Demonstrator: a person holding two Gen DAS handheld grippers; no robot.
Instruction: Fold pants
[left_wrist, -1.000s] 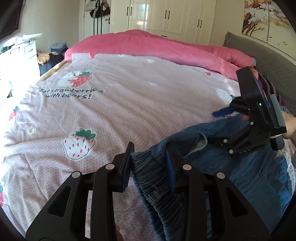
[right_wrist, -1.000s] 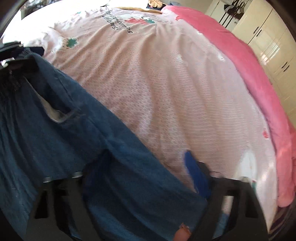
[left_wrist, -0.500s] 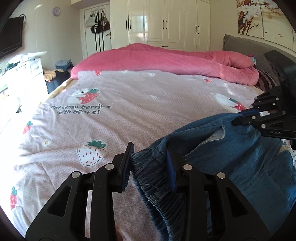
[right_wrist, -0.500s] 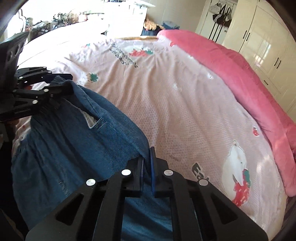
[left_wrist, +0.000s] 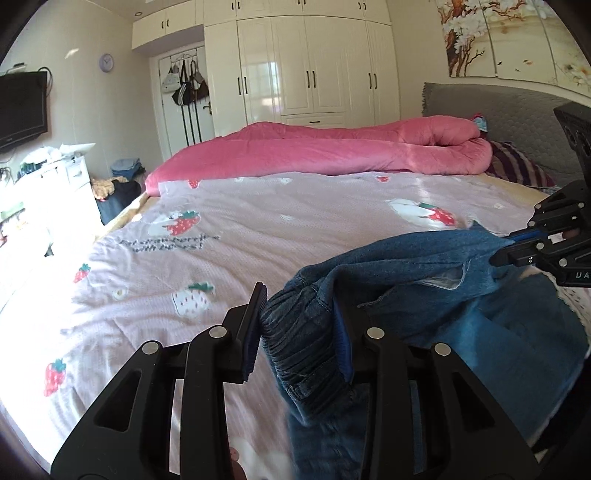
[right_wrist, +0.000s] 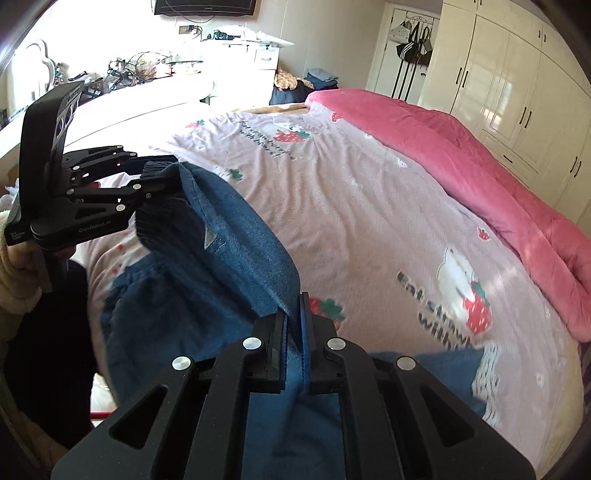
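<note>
Blue denim pants (left_wrist: 424, 295) hang between my two grippers above the bed. My left gripper (left_wrist: 301, 332) holds the bunched elastic waistband between its fingers; the band fills the gap. It shows at the left of the right wrist view (right_wrist: 155, 192), gripping the waistband corner. My right gripper (right_wrist: 293, 332) is shut tight on the denim edge (right_wrist: 251, 251). It shows at the right of the left wrist view (left_wrist: 517, 247), pinching the fabric. The legs droop below, out of sight.
The bed has a pink strawberry-print sheet (left_wrist: 258, 229) and a rolled pink quilt (left_wrist: 332, 151) along its far side. A grey headboard (left_wrist: 491, 107) and striped pillow (left_wrist: 517, 166) are at the right. White wardrobes (left_wrist: 306, 62) stand behind. A cluttered white dresser (right_wrist: 166, 74) stands beside the bed.
Both grippers have risen with the pants, which now hang higher off the sheet. My right gripper closed on the denim edge a second ago and stays shut.
</note>
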